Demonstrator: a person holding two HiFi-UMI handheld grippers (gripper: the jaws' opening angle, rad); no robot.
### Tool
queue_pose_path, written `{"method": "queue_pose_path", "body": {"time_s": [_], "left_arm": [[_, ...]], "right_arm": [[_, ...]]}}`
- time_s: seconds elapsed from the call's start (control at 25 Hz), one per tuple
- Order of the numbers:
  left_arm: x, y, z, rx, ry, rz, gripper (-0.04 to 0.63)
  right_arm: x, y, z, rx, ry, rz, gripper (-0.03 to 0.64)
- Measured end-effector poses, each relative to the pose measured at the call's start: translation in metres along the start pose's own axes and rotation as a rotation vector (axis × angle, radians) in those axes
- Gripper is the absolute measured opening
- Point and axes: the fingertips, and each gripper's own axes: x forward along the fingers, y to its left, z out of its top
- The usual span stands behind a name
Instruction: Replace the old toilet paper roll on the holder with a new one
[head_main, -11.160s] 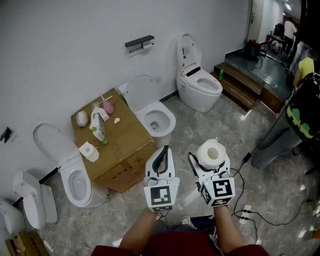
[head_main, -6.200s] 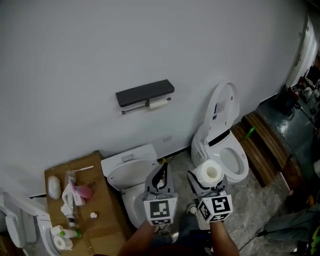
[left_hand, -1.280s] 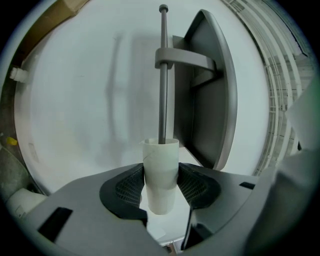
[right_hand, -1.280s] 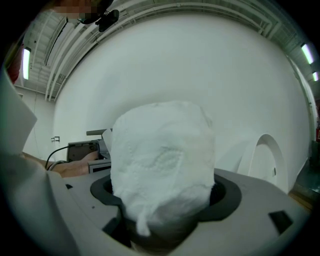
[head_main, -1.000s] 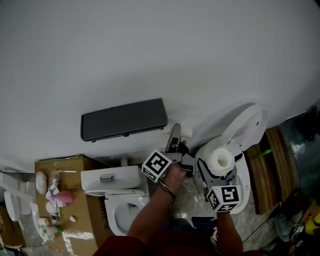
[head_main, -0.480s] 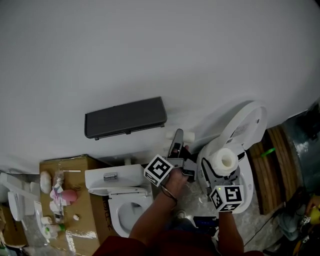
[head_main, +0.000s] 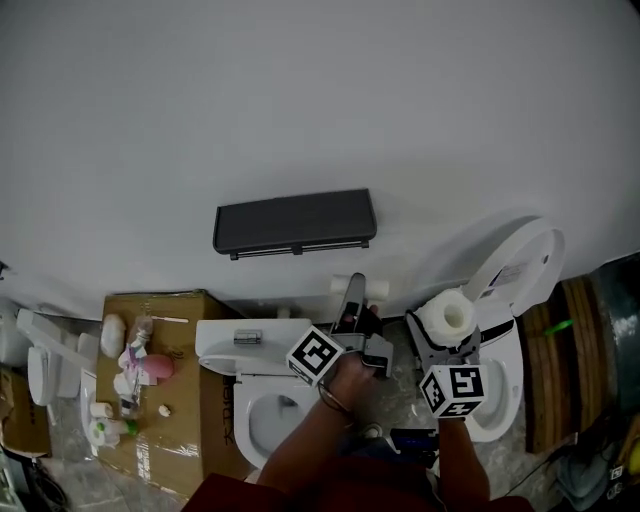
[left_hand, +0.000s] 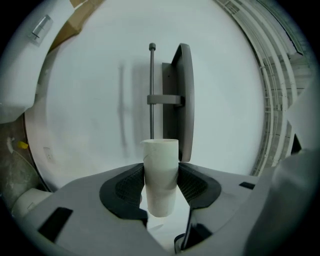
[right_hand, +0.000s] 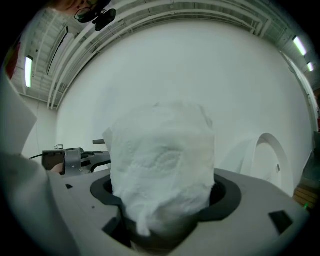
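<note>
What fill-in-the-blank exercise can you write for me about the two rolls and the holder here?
1. The left tool is shut on the old roll; the bar of the holder carries ____ roll.
2. The right tool is shut on the new roll, whose paper is ____.
3. The holder is fixed to the white ____.
Missing words: no; white; wall.

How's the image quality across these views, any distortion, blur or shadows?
Head view: even light, darkened corners, soft shadow beside the toilet lid. Left gripper view: strong fisheye, black corners; tube sharp, rod casting a faint shadow on the wall. Right gripper view: same fisheye, ceiling lines bowed; new roll slightly soft.
</note>
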Motion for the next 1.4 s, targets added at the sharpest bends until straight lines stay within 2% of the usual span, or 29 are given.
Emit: {"method": "queue_pose_path", "body": {"time_s": [0.12, 0.32, 0.4, 0.48, 0.56, 0.68, 0.8, 0.92, 1.0, 1.08, 1.12, 1.2, 1.4], "left_arm": [[-0.016, 0.005, 0.024, 0.030, -0.051, 0.018, 0.221], [-0.037, 0.010, 0.063, 0.033, -0.127, 0.025, 0.221], [-0.042, 0.005, 0.074, 0.034, -0.151, 0.008, 0.221], [-0.046, 0.000, 0.081, 0.072, -0.157, -0.003, 0.221], [-0.050, 0.006, 0.088, 0.185, -0.136, 0.052, 0.221], [-0.052, 0.011, 0.099, 0.355, -0.099, 0.141, 0.219], [-0.053, 0.007, 0.108, 0.589, -0.070, 0.206, 0.219], [-0.050, 0.011, 0.114, 0.916, -0.010, 0.330, 0.218], [-0.052, 0.014, 0.119, 1.199, 0.016, 0.416, 0.215], [-0.053, 0.011, 0.118, 1.442, 0.029, 0.449, 0.213], [-0.052, 0.010, 0.116, 1.513, 0.035, 0.448, 0.213], [-0.051, 0.008, 0.112, 1.571, 0.045, 0.437, 0.213], [-0.049, 0.013, 0.108, 1.559, 0.060, 0.432, 0.213]], "right_arm": [[0.012, 0.017, -0.001, -0.001, 0.003, 0.049, 0.410], [0.031, 0.043, -0.004, -0.016, 0.011, 0.105, 0.410], [0.037, 0.054, -0.005, -0.018, 0.014, 0.127, 0.410], [0.042, 0.061, -0.007, 0.008, 0.017, 0.143, 0.410], [0.048, 0.063, -0.010, 0.078, 0.025, 0.154, 0.410], [0.059, 0.059, -0.017, 0.253, 0.043, 0.159, 0.410], [0.069, 0.052, -0.025, 0.426, 0.057, 0.151, 0.410], [0.080, 0.043, -0.029, 0.682, 0.050, 0.152, 0.410], [0.084, 0.037, -0.034, 0.891, 0.038, 0.140, 0.410], [0.087, 0.029, -0.042, 1.044, 0.021, 0.118, 0.410], [0.089, 0.026, -0.045, 1.105, 0.008, 0.110, 0.410], [0.094, 0.021, -0.051, 1.208, -0.016, 0.100, 0.410], [0.110, 0.016, -0.055, 1.350, -0.064, 0.056, 0.410]]}}
